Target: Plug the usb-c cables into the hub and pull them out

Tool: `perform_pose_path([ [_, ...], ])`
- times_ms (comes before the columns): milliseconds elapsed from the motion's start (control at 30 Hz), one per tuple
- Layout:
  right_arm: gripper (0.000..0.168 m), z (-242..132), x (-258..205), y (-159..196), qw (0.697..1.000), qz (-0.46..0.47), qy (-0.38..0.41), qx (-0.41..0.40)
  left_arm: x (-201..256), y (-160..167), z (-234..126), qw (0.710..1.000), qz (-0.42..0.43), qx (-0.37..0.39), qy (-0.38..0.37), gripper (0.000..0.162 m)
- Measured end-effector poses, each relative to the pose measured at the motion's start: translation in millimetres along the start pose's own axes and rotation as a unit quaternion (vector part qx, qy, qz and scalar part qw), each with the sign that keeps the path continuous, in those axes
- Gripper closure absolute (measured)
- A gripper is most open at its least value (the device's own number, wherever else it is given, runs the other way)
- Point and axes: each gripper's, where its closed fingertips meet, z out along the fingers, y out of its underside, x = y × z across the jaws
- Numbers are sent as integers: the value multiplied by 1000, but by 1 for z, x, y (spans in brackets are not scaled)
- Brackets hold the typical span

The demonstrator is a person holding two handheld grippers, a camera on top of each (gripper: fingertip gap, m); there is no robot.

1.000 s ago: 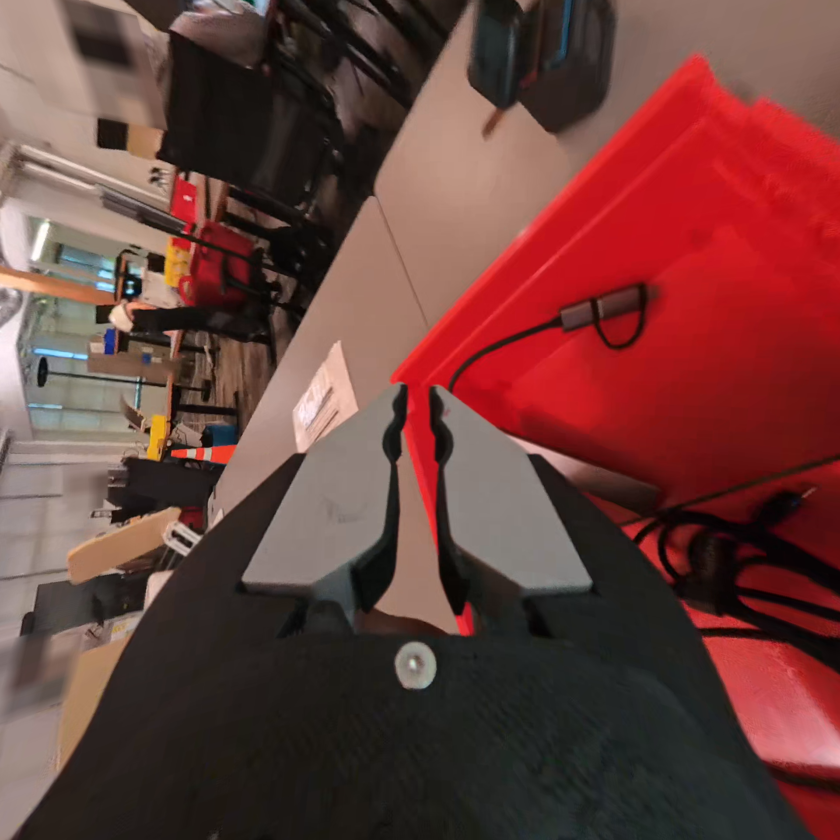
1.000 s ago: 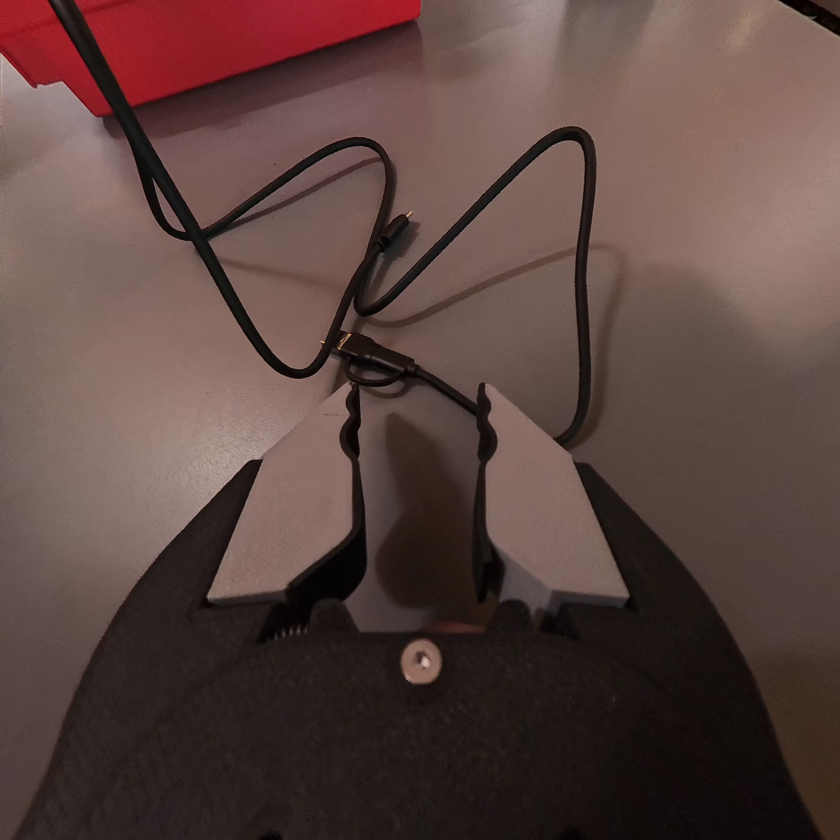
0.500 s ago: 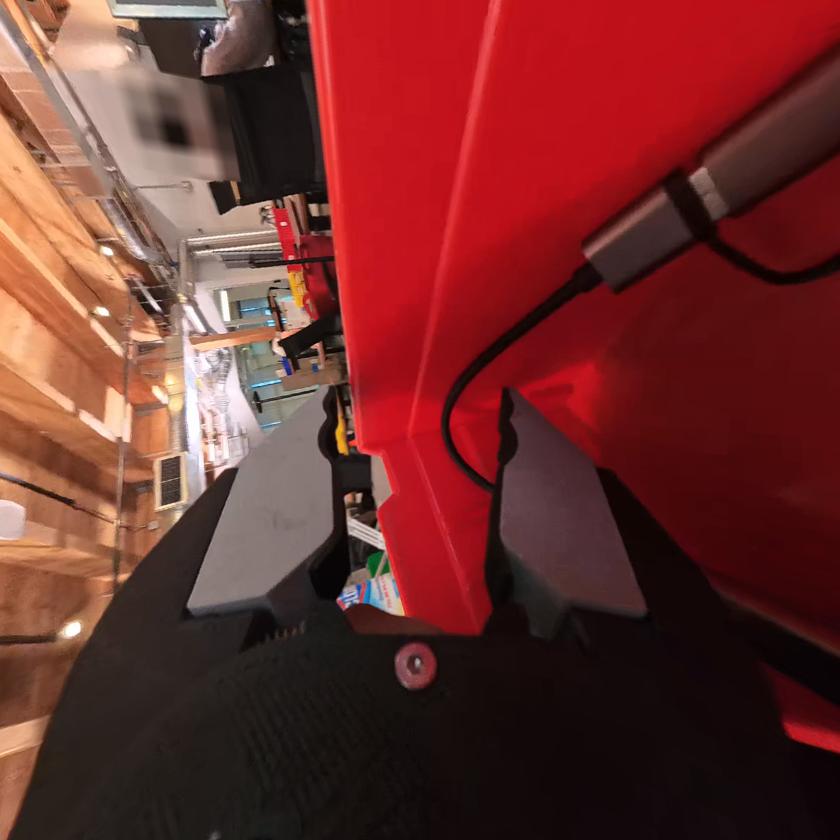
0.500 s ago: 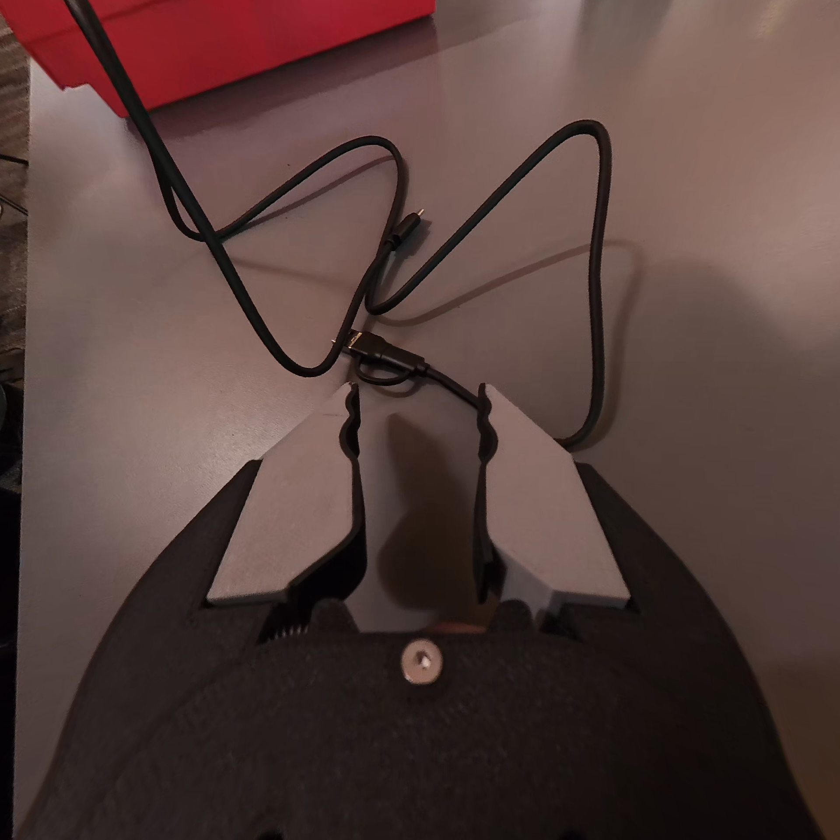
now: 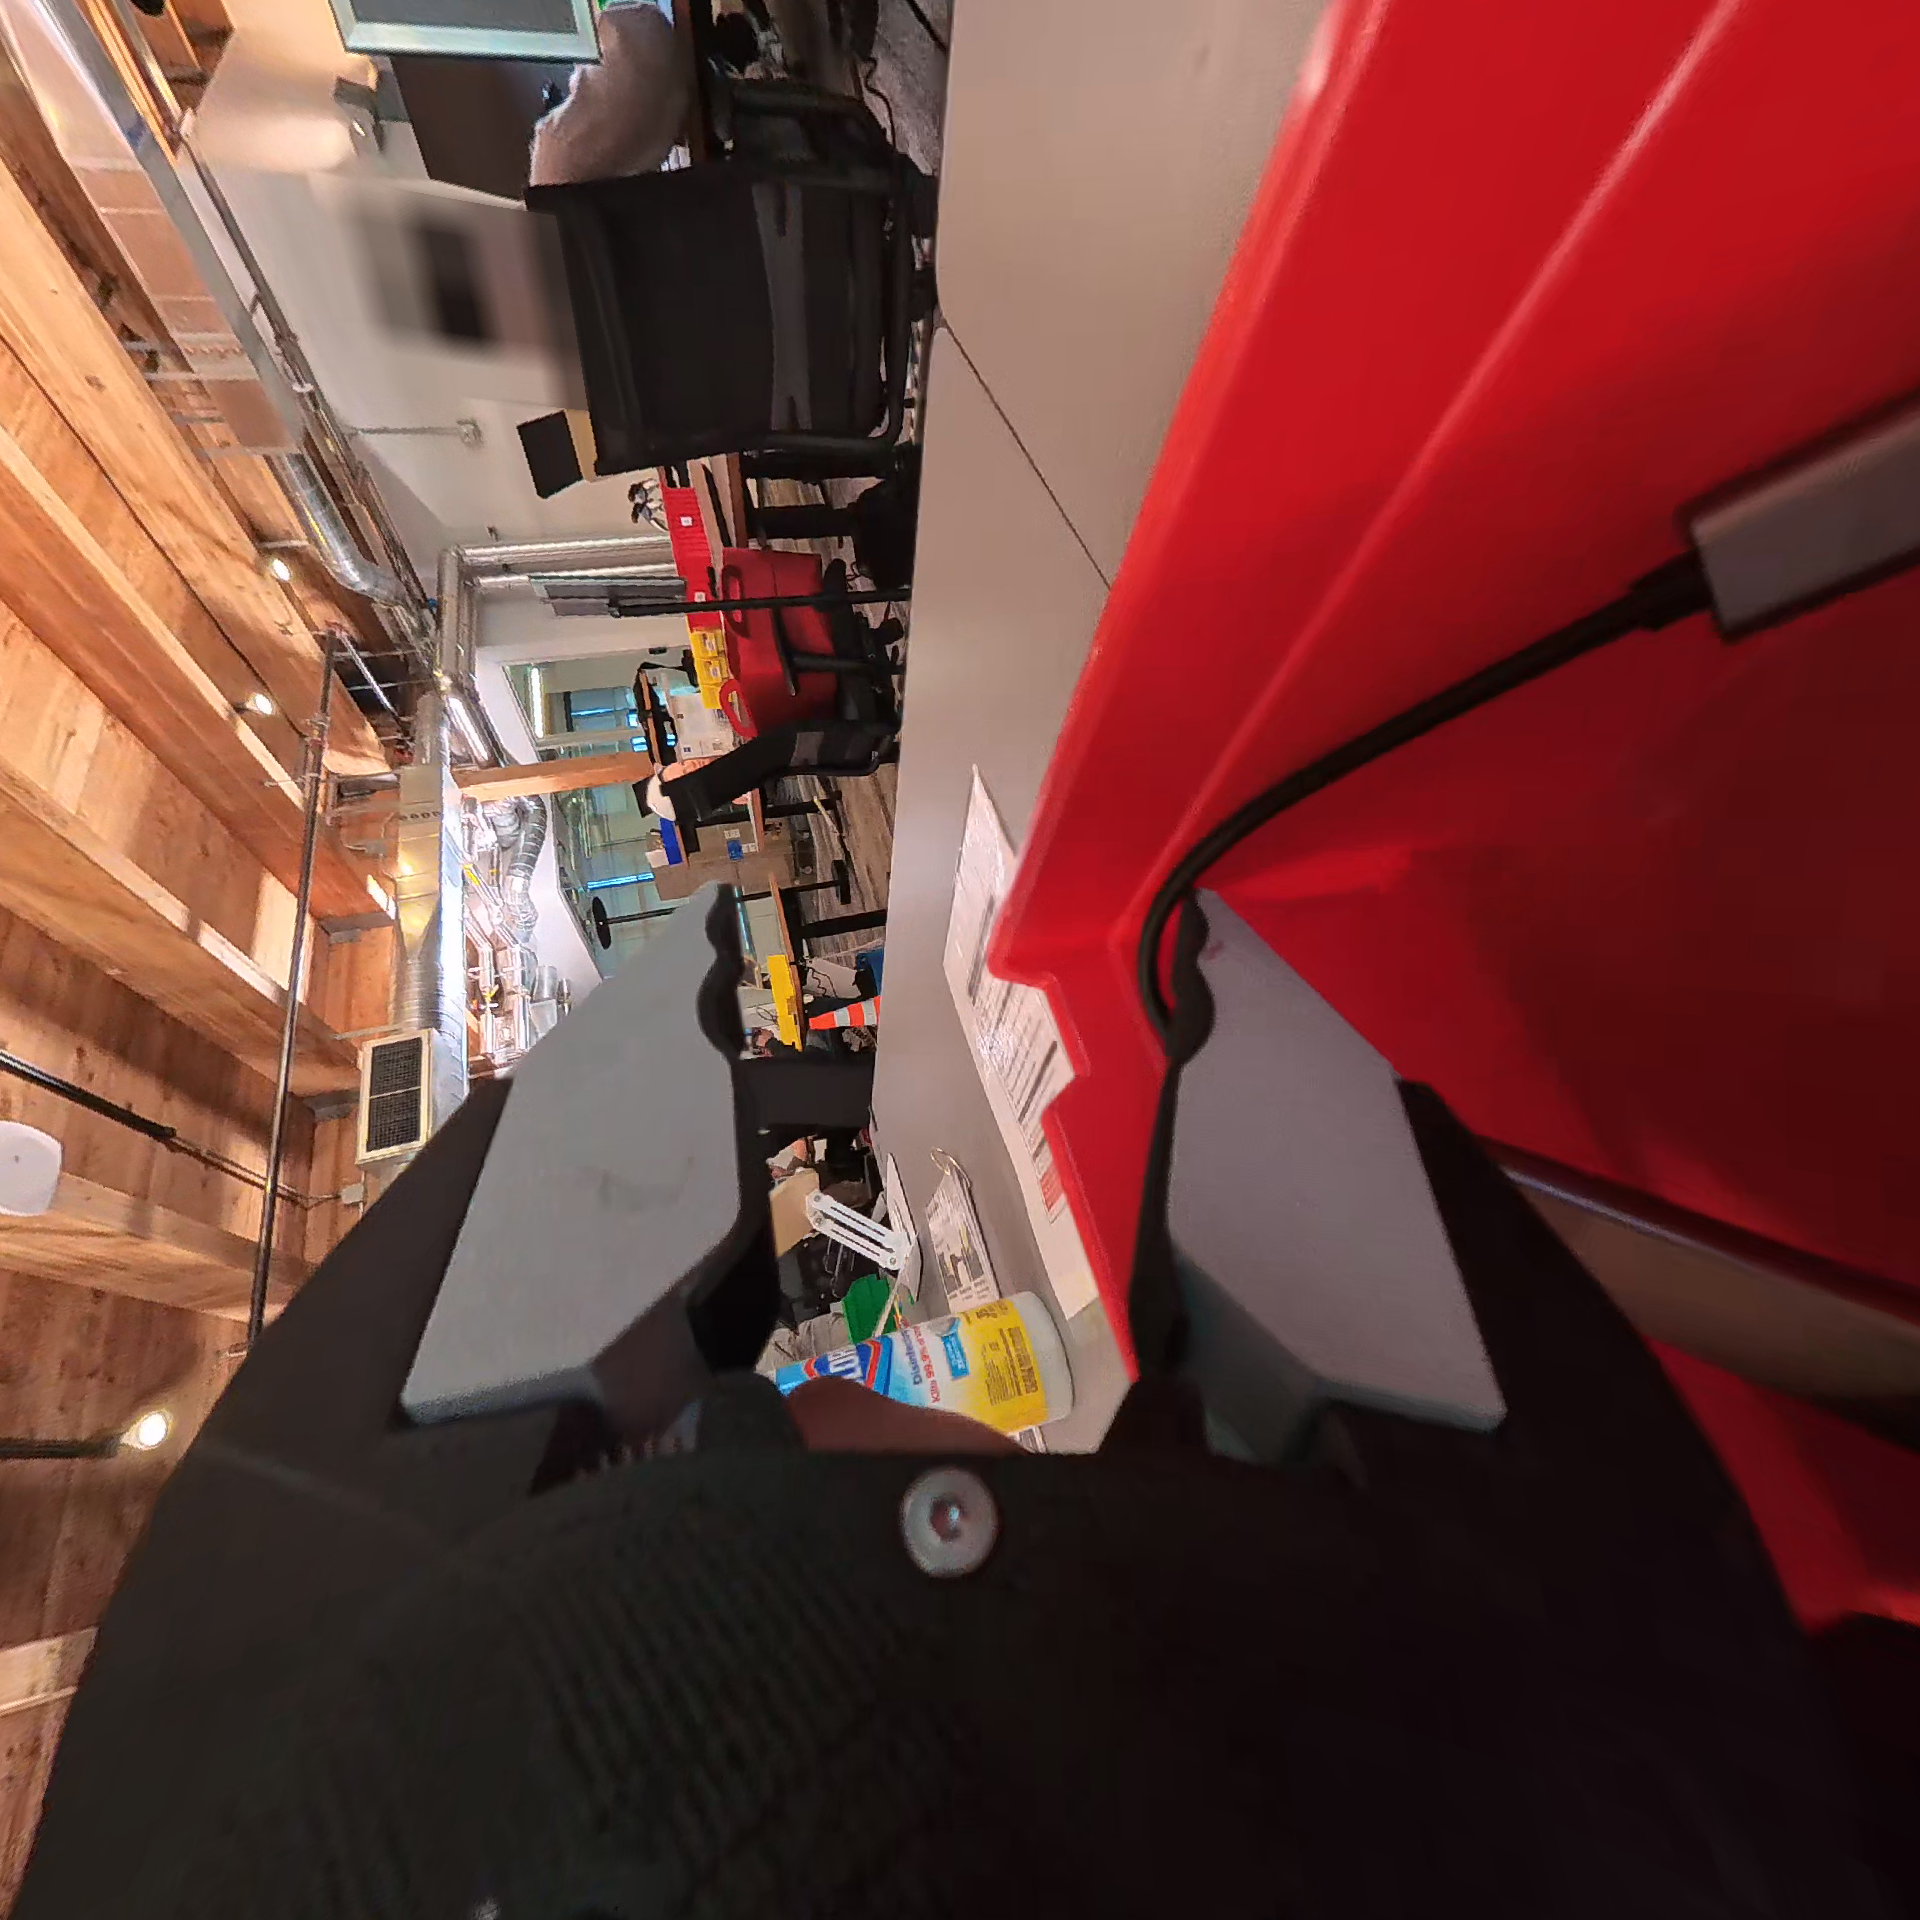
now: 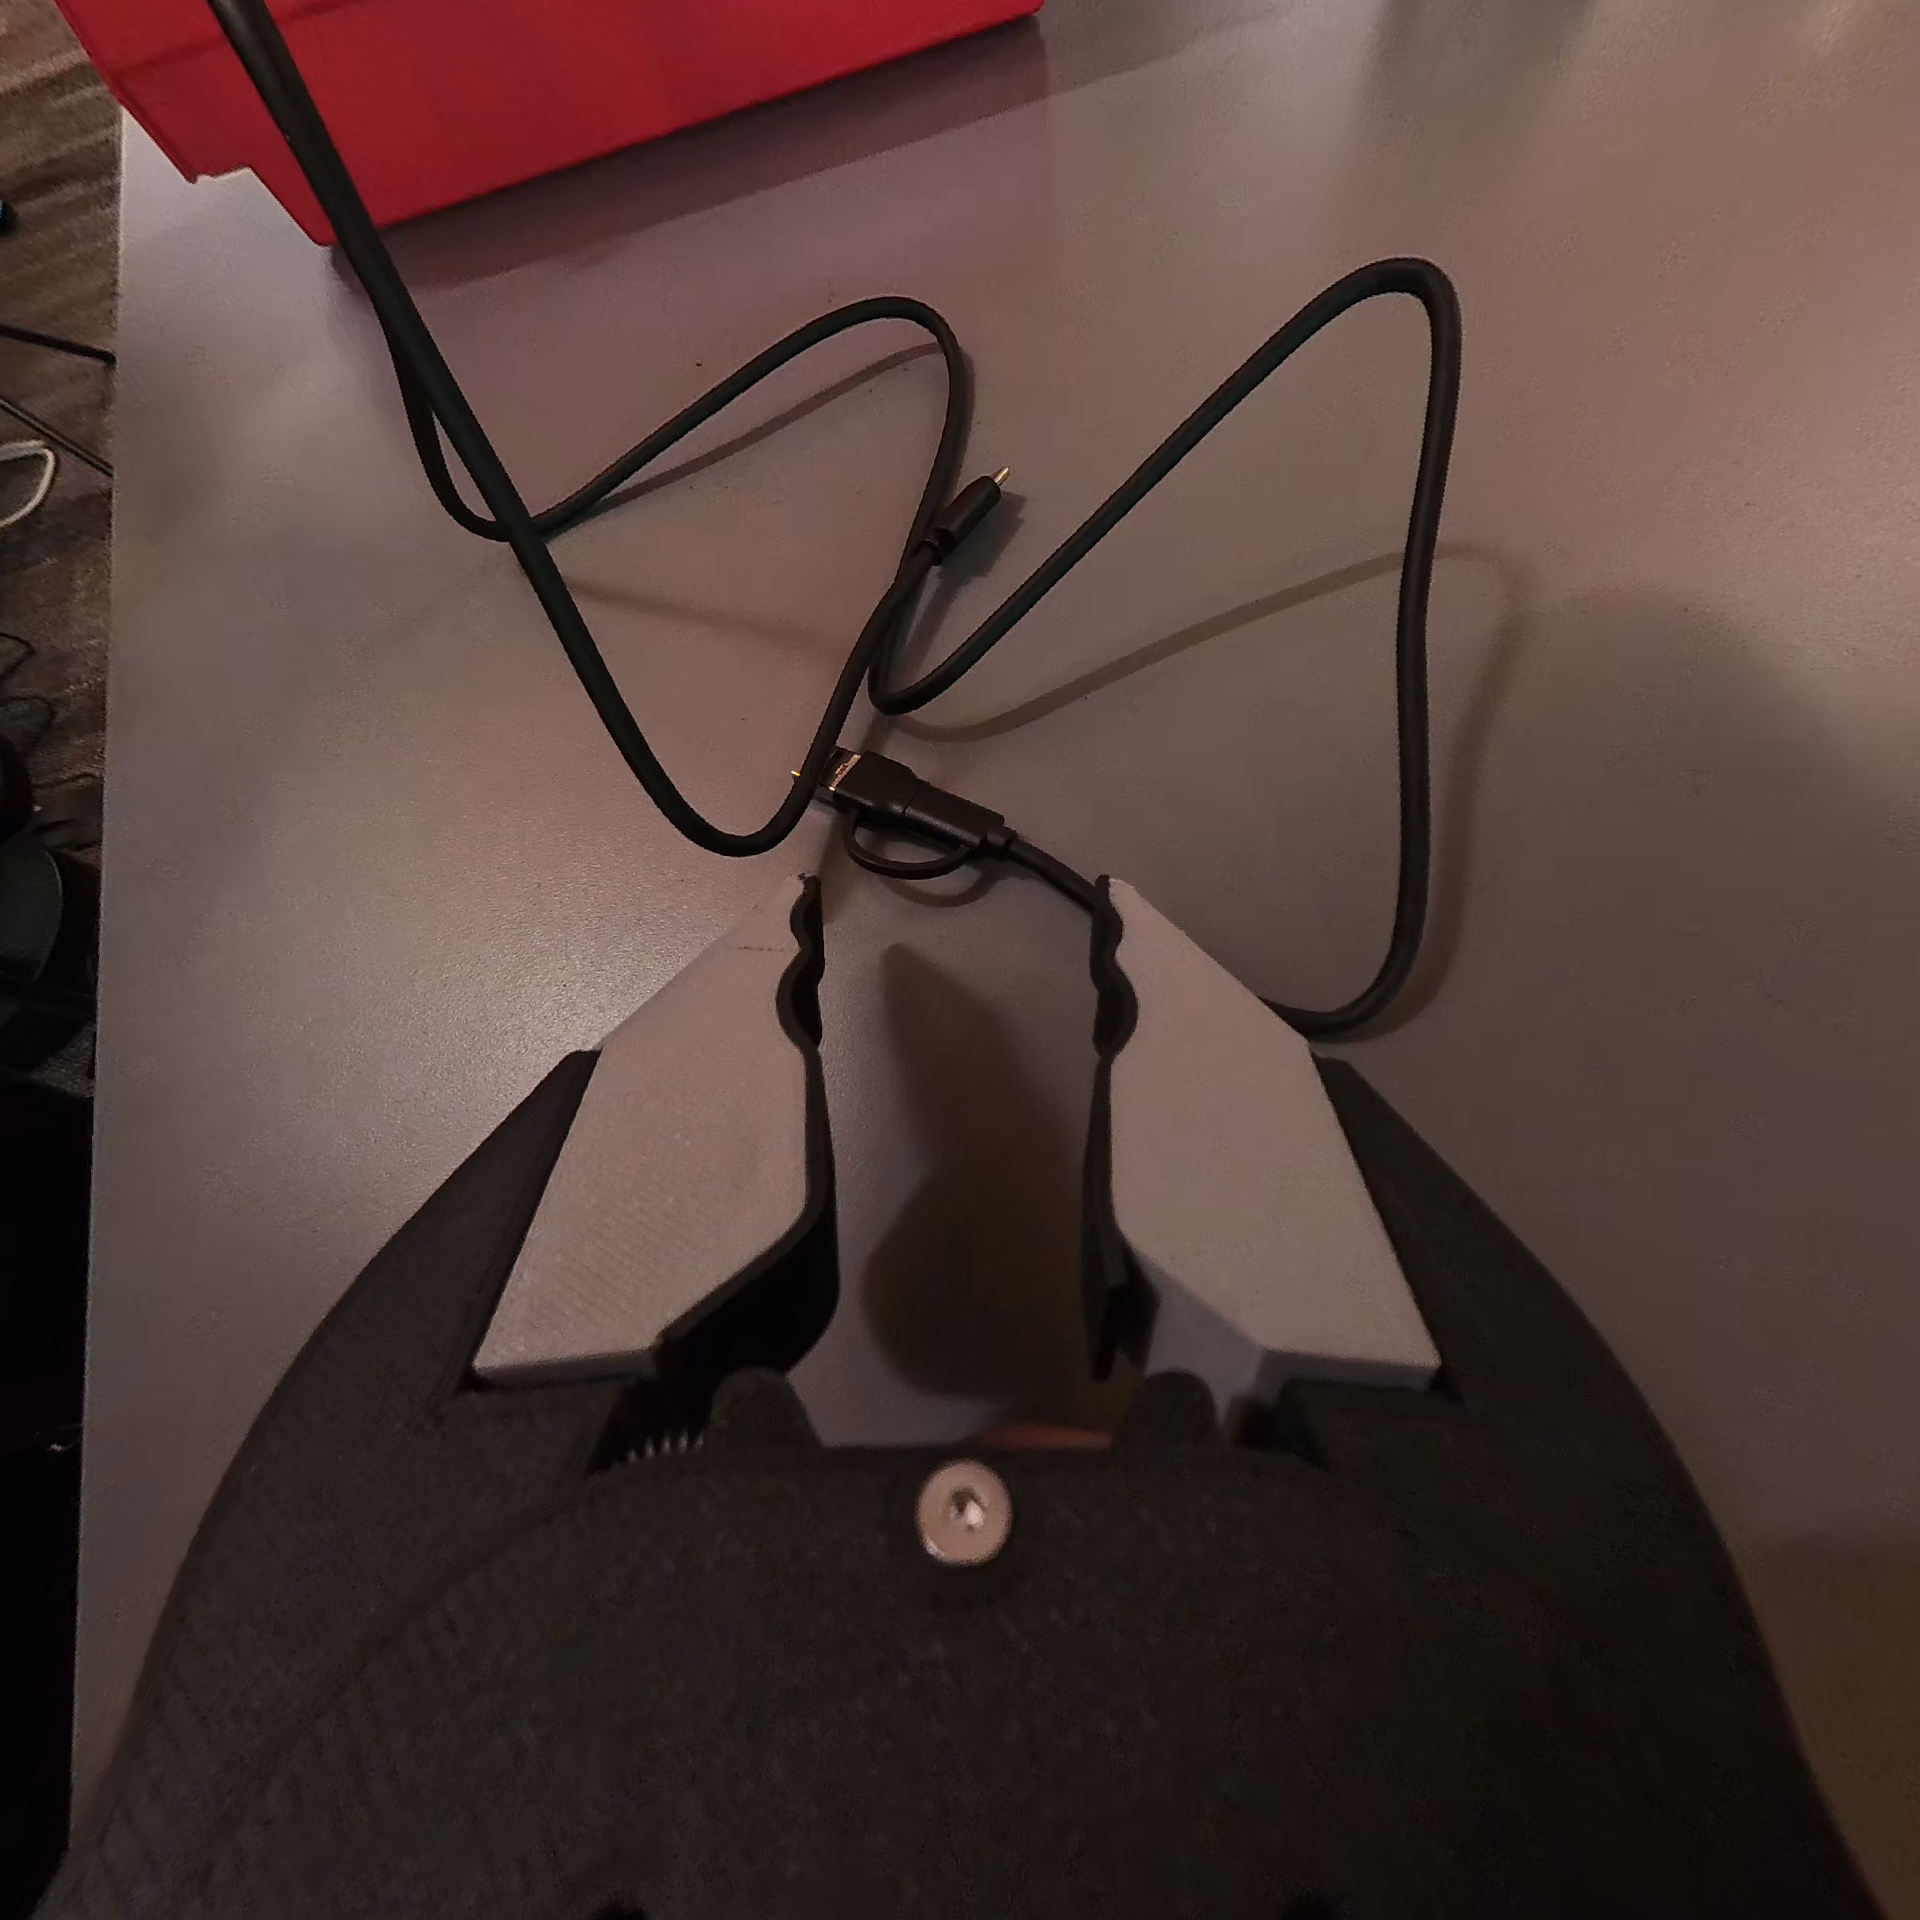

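Here the right gripper [image 6: 956,894], jaws open, hovers just near of the plug [image 6: 914,795], whose long axis runs left-right; left gripper [image 5: 945,977] jaws open too.

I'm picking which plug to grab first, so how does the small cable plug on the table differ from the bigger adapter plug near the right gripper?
The small plug is slim and single; the adapter plug is thicker, with a tether loop. The small plug lies farther from the right gripper. Both are black and unplugged.

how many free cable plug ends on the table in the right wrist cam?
2: a small bare plug upper centre, and a plug with a tethered adapter just ahead of the right gripper. Others may lie out of frame.
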Motion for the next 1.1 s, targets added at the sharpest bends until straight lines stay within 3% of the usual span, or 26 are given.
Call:
perform_pose_path([
  [67, 119, 0, -1, 0, 1000, -1, -1, -1, -1, -1, 0, 1000, -3, 3, 1, 83],
  [167, 119, 0, -2, 0, 1000, -2, -3, -1, -2, -6, -5, 1000, 2, 23, -6, 112],
  [367, 120, 1, -4, 1, 1000, -5, -5, -4, 2, -5, -4, 1000, 19, 23, -5, 132],
  [467, 120, 1, -4, 1, 1000, -3, -6, -3, -4, -7, -7, 999, 18, 32, -31, 159],
  [833, 120, 2, -7, 1, 1000, -10, -7, -5, -36, -3, -36, 989, -7, 58, -134, 161],
  [1100, 120, 2, -8, 1, 1000, -14, -6, -6, -61, 2, -79, 963, -52, 87, -251, 161],
])
